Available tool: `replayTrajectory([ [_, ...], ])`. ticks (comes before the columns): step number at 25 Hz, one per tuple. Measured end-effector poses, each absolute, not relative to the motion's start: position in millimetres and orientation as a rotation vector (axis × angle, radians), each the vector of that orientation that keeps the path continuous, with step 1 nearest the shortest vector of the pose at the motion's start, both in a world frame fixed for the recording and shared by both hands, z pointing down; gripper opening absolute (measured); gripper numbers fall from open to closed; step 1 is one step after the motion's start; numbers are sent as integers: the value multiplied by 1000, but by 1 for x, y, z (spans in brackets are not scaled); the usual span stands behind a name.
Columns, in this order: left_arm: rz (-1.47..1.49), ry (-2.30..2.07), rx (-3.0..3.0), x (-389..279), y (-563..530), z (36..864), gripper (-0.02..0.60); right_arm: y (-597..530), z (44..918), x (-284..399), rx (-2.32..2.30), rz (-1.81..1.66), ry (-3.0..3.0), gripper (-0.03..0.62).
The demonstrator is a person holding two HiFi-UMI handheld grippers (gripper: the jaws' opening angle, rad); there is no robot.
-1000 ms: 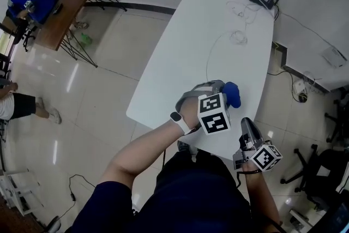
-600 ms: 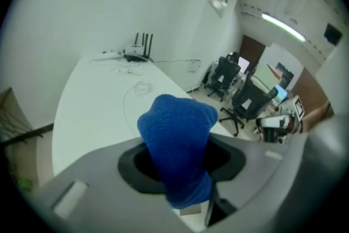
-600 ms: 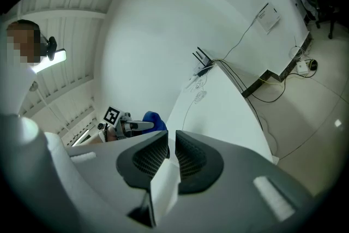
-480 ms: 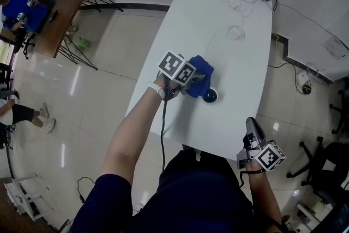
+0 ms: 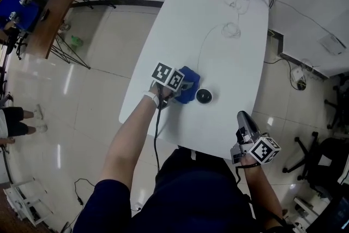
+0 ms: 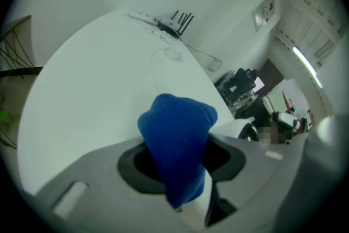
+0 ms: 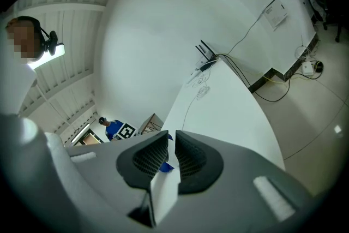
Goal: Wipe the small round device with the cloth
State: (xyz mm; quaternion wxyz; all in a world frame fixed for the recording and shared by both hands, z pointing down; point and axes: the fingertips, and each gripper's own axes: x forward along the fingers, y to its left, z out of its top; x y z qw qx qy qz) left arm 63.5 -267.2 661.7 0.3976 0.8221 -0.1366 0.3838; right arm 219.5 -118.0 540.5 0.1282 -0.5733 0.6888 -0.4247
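Blue cloth (image 5: 190, 94) is pinched by left gripper (image 5: 183, 88) and held down on white table (image 5: 218, 35), just beside small round black device (image 5: 204, 96). Right gripper (image 5: 244, 119) is held at the table's near edge, jaws narrowly parted, empty.

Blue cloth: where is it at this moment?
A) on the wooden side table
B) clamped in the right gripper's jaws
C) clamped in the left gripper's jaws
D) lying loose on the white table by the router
C: the left gripper view shows the blue cloth pinched in the left gripper, while the right gripper holds nothing between its nearly closed jaws.
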Motion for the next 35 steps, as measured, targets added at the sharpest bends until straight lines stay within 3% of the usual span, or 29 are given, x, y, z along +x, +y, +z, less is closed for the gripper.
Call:
replayTrajectory([
  [6,1086,-404,2077,27,-251,680,176,-116,543,195,-1669,-1193,2053,48],
  [13,980,-480,2024,9,-181,681,178,-105,540,194,-1648,-1190,2053,46],
  [19,875,-431,1977,43,-120,675,178,-89,539,192,-1646,-1193,2033,43],
  [27,813,-342,2180,148,-89,643,178,-59,533,241,-1732,-1163,1955,41],
  [35,666,-687,2216,69,-154,618,179,-78,544,222,-1692,-1187,2001,41],
])
